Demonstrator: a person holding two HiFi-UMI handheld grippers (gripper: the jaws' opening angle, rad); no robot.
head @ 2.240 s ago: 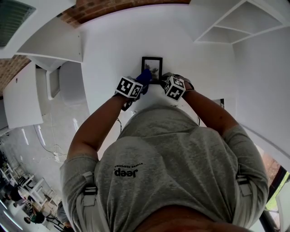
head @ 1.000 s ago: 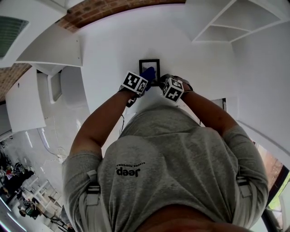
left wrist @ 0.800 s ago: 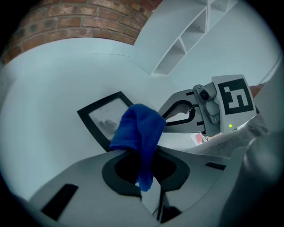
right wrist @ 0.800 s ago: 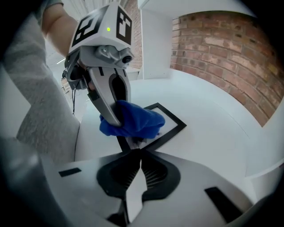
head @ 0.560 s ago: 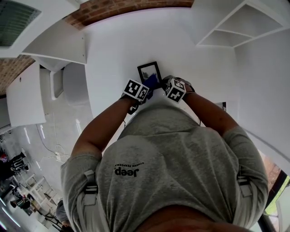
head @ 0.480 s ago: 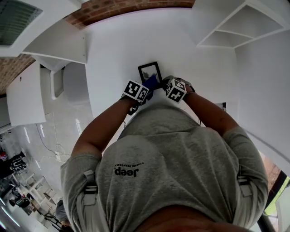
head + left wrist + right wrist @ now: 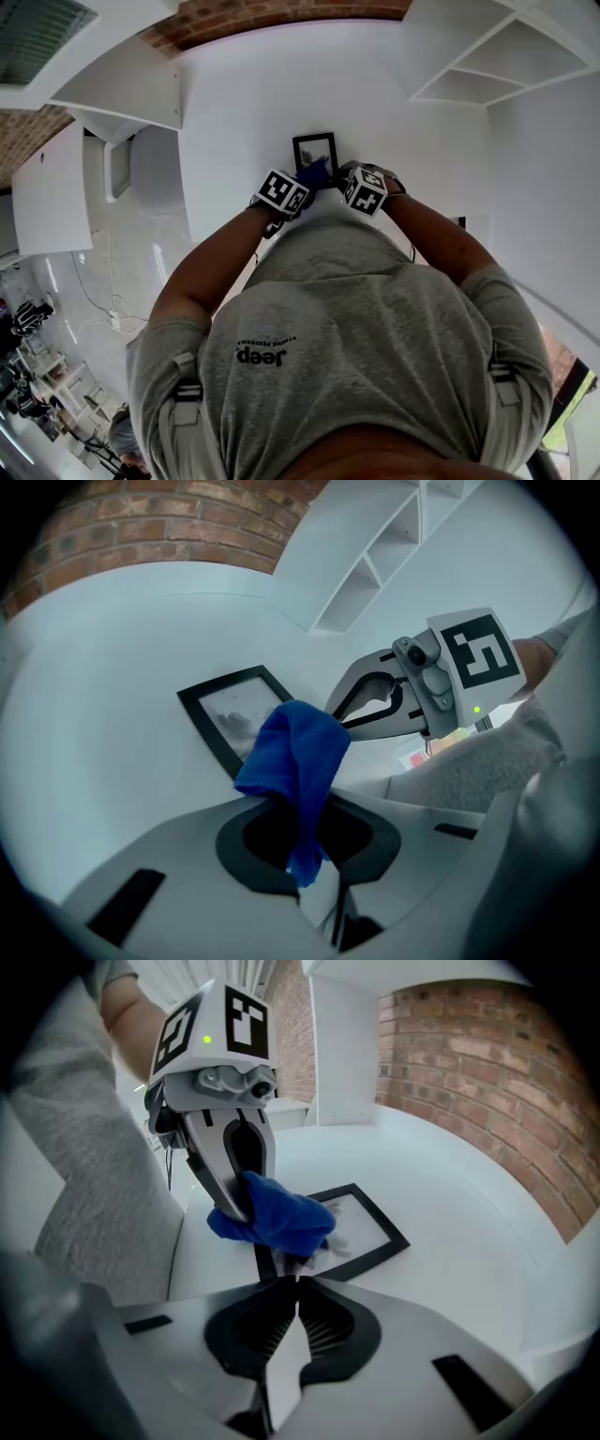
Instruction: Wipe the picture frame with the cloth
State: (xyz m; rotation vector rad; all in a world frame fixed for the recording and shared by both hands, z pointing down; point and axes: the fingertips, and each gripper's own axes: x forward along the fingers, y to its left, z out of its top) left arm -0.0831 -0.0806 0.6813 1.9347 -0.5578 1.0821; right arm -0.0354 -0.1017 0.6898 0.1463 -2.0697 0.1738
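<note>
Status of left claw (image 7: 302, 829): jaws clamped on the blue cloth (image 7: 295, 752). One end of the cloth runs down between the jaws. The rest bunches into a loose wad ahead of the tips.

Status of right claw (image 7: 295, 1279): jaws brought together, with only a thin line between them. The tips sit at the near edge of the picture frame (image 7: 370, 1227). Its black border runs straight into them, so I read this claw as pinched on that edge. The cloth partly covers the contact itself.

Position of the picture frame: it lies on the white tabletop (image 7: 112, 686), directly in front of me and just beyond the two claws. It is rectangular, with a thin black border around a pale, greyish picture. I cannot tell whether its near edge is lifted off the tabletop.

Position of the cloth: the wad rests on the near part of the frame, covering one near corner and part of the picture. The far part of the frame is uncovered.

Relative position of the claws: they stand close together, side by side, both pointing at the frame. The left claw is at the frame's left side and the right claw at its right.

Surroundings: a brick wall (image 7: 487, 1063) curves behind the tabletop, and white shelves (image 7: 375, 564) stand beyond the frame.
</note>
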